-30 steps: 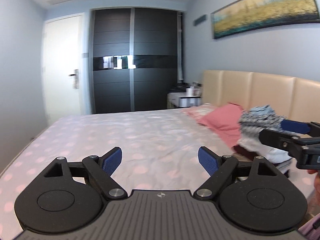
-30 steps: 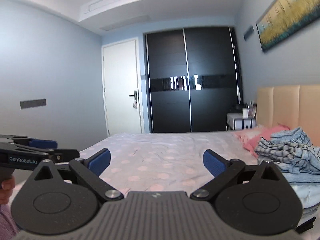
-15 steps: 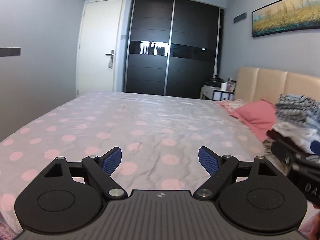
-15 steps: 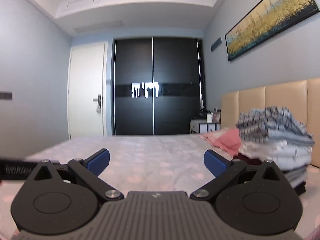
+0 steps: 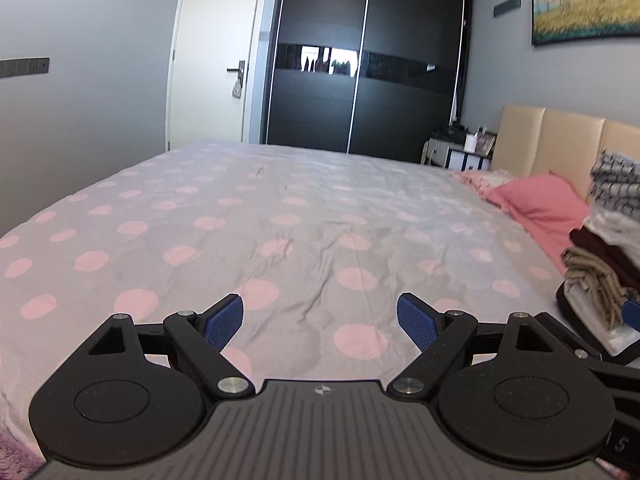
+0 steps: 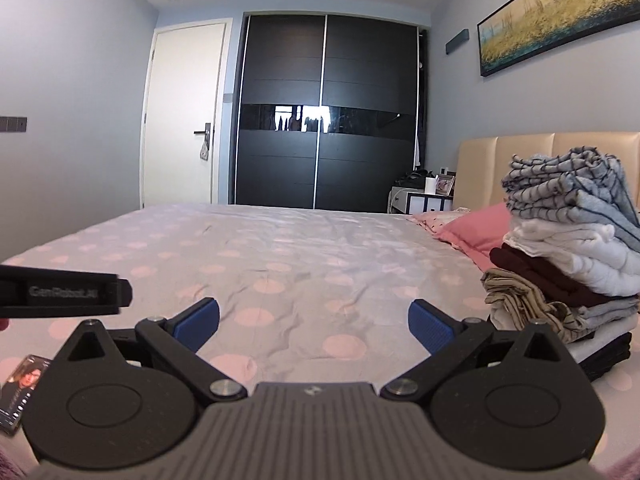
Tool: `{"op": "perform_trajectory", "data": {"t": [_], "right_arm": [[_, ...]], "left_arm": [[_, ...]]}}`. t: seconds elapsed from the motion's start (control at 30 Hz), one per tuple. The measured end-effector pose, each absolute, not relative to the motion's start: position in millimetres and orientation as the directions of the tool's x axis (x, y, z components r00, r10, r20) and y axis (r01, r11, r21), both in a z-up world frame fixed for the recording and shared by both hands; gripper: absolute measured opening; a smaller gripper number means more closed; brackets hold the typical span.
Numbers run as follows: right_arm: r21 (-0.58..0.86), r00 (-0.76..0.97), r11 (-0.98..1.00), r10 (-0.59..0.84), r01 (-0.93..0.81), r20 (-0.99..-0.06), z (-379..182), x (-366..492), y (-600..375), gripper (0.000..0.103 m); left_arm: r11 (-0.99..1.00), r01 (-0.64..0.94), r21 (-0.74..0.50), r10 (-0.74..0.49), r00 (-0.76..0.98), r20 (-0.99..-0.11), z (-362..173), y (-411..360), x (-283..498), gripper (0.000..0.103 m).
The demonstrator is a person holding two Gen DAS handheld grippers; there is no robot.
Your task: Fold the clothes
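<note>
Bedroom, both grippers held low over the bed. The left gripper [image 5: 320, 322] has its jaws spread wide with nothing between them; its pads [image 5: 222, 322] are blue, ribbed rubber set on matte black linkage arms with round pivot discs. The right gripper [image 6: 314, 322] is likewise spread apart and empty, of the same build, above a ridged grey housing. The bedspread [image 5: 280, 220] is grey woven cloth printed with pink dots, lightly creased down its middle. The stack of folded clothes [image 6: 568, 256] stands on the bed's right side, near the padded beige headboard [image 6: 520, 152]: checked grey knit on top, then white, dark maroon, striped olive, and black layers at the base; from the left wrist view the same stack lies at the right edge. A pink pillow [image 6: 476, 228] lies just beside the stack, toward the headboard. A small glossy rectangular phone [image 6: 20, 392] rests flat on the bed at lower left of the right wrist view. Beyond stand a dark panelled sliding wardrobe [image 6: 324, 112], a white door [image 6: 184, 112] and a framed landscape painting [image 6: 556, 16].
</note>
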State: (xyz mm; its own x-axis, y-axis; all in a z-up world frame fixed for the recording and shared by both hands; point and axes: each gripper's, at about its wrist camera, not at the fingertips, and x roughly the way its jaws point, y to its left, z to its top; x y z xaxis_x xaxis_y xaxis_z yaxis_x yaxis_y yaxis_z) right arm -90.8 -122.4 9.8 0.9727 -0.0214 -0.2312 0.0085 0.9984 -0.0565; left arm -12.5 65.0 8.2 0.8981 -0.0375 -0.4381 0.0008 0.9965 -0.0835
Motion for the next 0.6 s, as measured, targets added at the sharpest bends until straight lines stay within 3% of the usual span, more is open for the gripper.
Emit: {"op": "perform_trajectory", "data": {"t": [0.13,0.3,0.6], "right_arm": [[-0.068,0.966,0.997,-0.049,0.033,-0.254,-2,-77,-128,0.102],[0.027,0.947,0.995,-0.078,0.091,-0.312,-9,-69,-141,0.102],[0.007,0.950,0.999,-0.046,0.051,-0.310,-9,-73,-131,0.102]], "left_arm": [[0.999,0.005,-0.034,-0.020,0.889,-0.458,-2,58,-9,0.085],[1.000,0.011,-0.009,-0.014,0.870,-0.494,-12,59,-10,0.085],[1.000,0.004,-0.010,-0.008,0.869,-0.494,-9,62,-21,0.085]]}}
